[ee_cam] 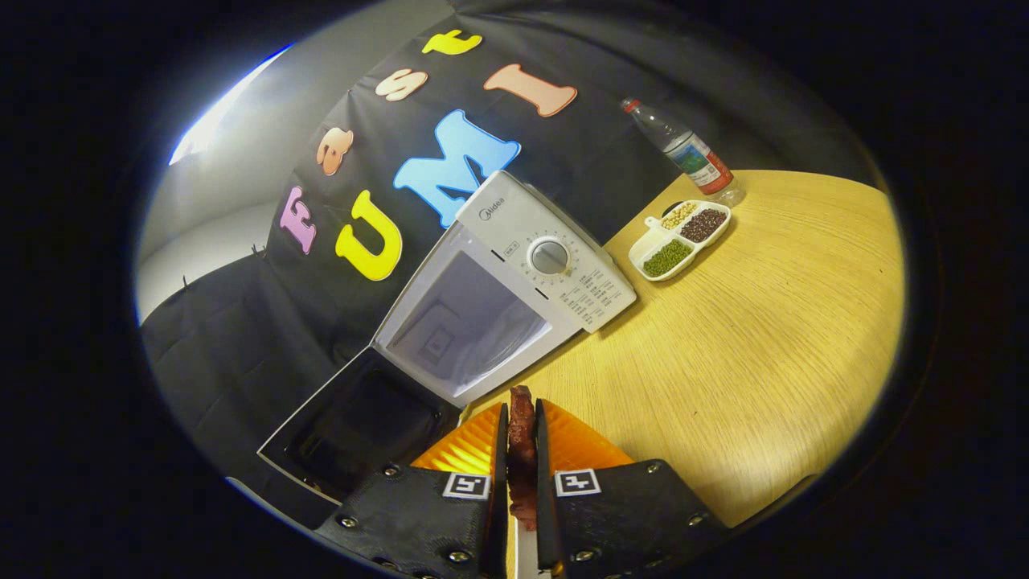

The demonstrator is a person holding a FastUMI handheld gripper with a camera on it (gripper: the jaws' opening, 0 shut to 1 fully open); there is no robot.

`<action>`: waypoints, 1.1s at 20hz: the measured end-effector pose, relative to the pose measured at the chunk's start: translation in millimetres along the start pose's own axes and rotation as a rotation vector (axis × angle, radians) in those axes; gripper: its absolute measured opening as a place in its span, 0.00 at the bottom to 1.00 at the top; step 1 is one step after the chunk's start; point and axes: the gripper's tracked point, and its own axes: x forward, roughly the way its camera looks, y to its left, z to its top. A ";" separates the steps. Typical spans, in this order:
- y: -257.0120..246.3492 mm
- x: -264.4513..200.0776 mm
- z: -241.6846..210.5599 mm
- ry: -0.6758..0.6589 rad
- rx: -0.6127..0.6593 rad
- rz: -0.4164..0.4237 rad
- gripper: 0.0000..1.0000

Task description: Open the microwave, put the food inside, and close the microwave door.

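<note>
A white microwave (514,265) stands on the wooden table (748,346) just beyond my fingers, its dark-windowed door (354,422) swung wide open and its pale cavity (462,322) bare. My gripper (521,418) is shut on a dark reddish-brown piece of food (522,450), which stands upright between the two fingers and pokes out a little past their tips. The food is held in front of the cavity's opening, outside it.
Beyond the microwave, a white divided dish (679,241) holds green, dark and pale beans. A clear plastic bottle (683,149) with a red cap stands behind the dish near the black cloth wall. Bare wood stretches beside the fingers.
</note>
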 end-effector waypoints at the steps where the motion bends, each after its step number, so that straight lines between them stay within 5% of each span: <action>1: 7.3 -1.4 5.5 -0.014 -0.021 -0.001 0.15; 12: 91.1 99.2 18.7 -0.074 -0.025 0.044 0.15; 22: 110.9 227.6 17.9 -0.130 -0.099 -0.081 0.15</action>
